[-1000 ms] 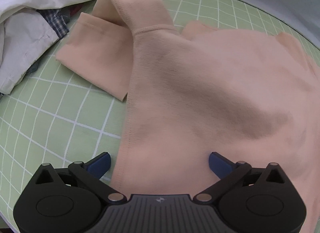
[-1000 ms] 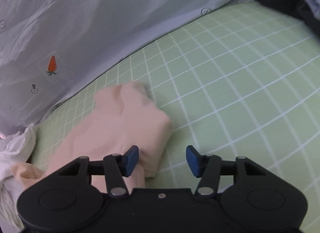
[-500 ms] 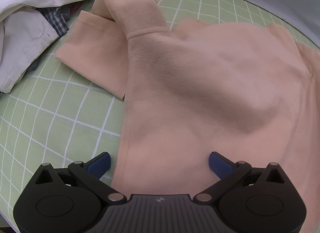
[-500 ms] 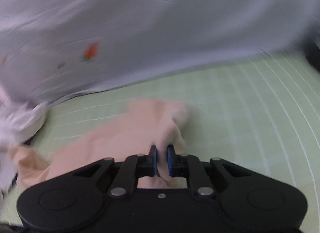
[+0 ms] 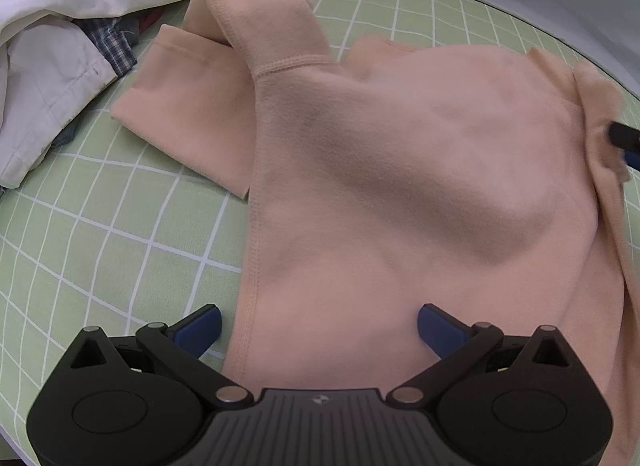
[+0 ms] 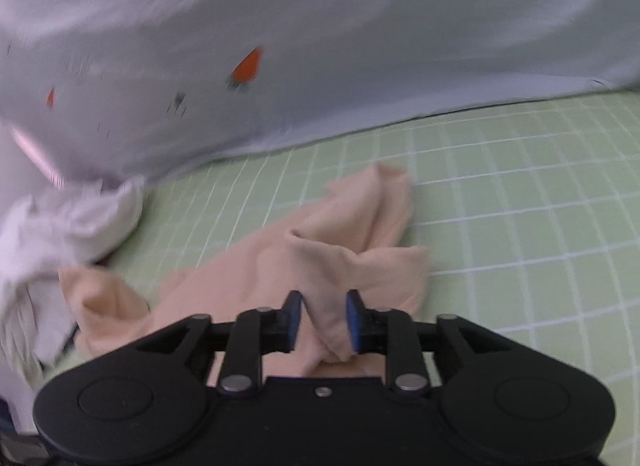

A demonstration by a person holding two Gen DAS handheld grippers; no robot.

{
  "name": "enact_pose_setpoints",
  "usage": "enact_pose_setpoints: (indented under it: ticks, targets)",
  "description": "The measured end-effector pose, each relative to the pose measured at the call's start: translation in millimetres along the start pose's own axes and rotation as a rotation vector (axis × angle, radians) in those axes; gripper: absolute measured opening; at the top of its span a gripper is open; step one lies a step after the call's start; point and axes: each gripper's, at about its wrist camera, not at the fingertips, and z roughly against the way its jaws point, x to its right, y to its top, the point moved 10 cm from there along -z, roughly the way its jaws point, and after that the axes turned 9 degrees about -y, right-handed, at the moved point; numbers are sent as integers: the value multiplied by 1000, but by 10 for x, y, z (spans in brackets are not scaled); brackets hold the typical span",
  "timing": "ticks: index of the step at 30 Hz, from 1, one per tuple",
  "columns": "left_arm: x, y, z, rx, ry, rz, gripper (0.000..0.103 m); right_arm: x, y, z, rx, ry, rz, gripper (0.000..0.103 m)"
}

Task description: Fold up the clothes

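Observation:
A peach fleece garment point(image 5: 400, 185) lies spread on the green grid mat point(image 5: 100, 234), one sleeve folded toward the far left. My left gripper point(image 5: 319, 324) is open, its blue pads straddling the garment's near hem, low over the cloth. In the right wrist view my right gripper point(image 6: 323, 320) has a bunched fold of the peach garment point(image 6: 332, 266) between its blue pads, with a gap between the pads, holding it lifted off the mat point(image 6: 520, 225). A tip of the right gripper shows at the left view's right edge point(image 5: 624, 137).
A pile of white and plaid clothes point(image 5: 60, 45) lies at the far left of the mat; it also shows in the right wrist view point(image 6: 60, 234). A pale sheet with carrot prints point(image 6: 280, 45) hangs behind the mat.
My right gripper closed on the garment's right edge, then widened slightly, and has pulled that fold up and leftward. The garment's right side has shifted. My left gripper stayed open and still.

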Motion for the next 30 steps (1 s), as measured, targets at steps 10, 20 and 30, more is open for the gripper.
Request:
enact_pose_setpoints:
  ticks: [10, 20, 30]
  targets:
    - [15, -14, 8, 7, 3, 3, 103, 845, 73, 366, 57, -99, -258, 30]
    - [11, -9, 1, 11, 4, 6, 103, 1146, -183, 389, 12, -238, -153, 31]
    - [3, 0, -6, 10, 3, 3, 103, 581, -299, 111, -4, -110, 37, 40]
